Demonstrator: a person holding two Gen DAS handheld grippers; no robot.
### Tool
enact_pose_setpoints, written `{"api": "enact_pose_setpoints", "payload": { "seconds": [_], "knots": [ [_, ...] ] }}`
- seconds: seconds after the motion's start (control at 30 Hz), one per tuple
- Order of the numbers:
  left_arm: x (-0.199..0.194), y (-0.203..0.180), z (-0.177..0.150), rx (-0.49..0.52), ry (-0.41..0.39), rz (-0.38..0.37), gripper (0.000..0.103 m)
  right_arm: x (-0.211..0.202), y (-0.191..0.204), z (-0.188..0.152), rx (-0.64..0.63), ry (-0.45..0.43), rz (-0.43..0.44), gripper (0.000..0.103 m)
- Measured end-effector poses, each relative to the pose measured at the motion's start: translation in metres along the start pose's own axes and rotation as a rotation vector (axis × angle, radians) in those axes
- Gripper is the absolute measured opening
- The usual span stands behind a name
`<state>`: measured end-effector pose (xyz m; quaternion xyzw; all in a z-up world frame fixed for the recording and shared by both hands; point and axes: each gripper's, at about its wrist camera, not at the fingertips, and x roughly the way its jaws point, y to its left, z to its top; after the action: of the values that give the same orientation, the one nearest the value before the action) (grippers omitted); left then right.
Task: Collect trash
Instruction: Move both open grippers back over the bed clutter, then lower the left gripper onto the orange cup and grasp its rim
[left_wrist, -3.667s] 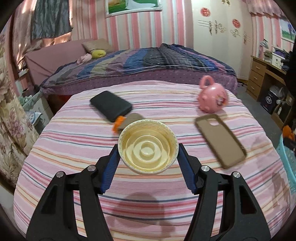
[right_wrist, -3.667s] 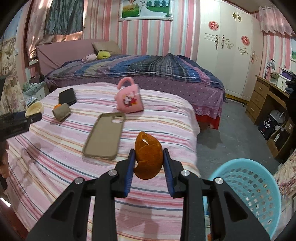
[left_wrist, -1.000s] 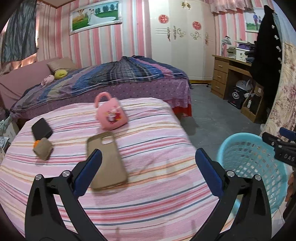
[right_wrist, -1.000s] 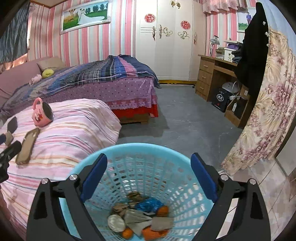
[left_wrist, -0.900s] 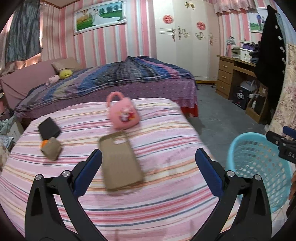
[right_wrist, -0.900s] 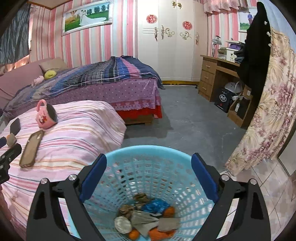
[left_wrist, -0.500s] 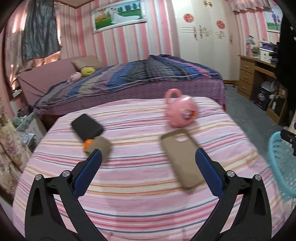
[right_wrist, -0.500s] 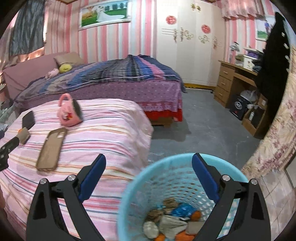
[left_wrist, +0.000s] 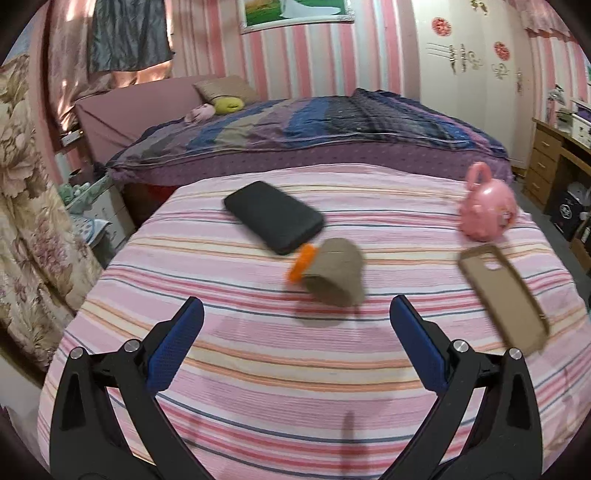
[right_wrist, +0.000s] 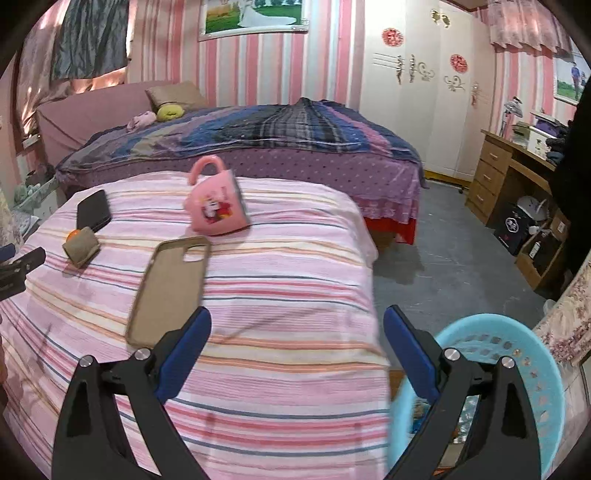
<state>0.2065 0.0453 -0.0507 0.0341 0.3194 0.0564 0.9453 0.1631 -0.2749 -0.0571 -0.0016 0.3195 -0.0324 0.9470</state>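
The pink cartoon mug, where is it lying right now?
The pink cartoon mug lies on its side on the striped bedspread, just beyond the tan phone case, near the bed's far edge.

A black phone (left_wrist: 273, 217) lies on the pink striped bed (left_wrist: 258, 369). A pink mug (right_wrist: 218, 206) lies on its side near a tan phone case (right_wrist: 170, 288). Behind stands a second bed with a dark plaid quilt (right_wrist: 277, 133), and a wooden desk (right_wrist: 517, 173) stands at right.
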Motion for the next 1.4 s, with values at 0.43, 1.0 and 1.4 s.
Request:
{"api": "enact_pose_setpoints", "payload": {
  "seconds": [0.43,1.0,1.4],
  "knots": [
    [0.051,0.046,0.013,-0.084,0.071,0.027,0.082,0.028,0.057,-0.003,-0.077,0.037,0.026,0.092],
    [0.103,0.031,0.024,-0.076,0.150,0.004,0.074,0.050,0.067,0.000,-0.108,0.068,0.016,0.092],
    [0.102,0.038,0.019,-0.015,0.162,0.062,0.071,0.054,0.068,-0.003,-0.123,0.063,0.013,0.092]
  ]
}}
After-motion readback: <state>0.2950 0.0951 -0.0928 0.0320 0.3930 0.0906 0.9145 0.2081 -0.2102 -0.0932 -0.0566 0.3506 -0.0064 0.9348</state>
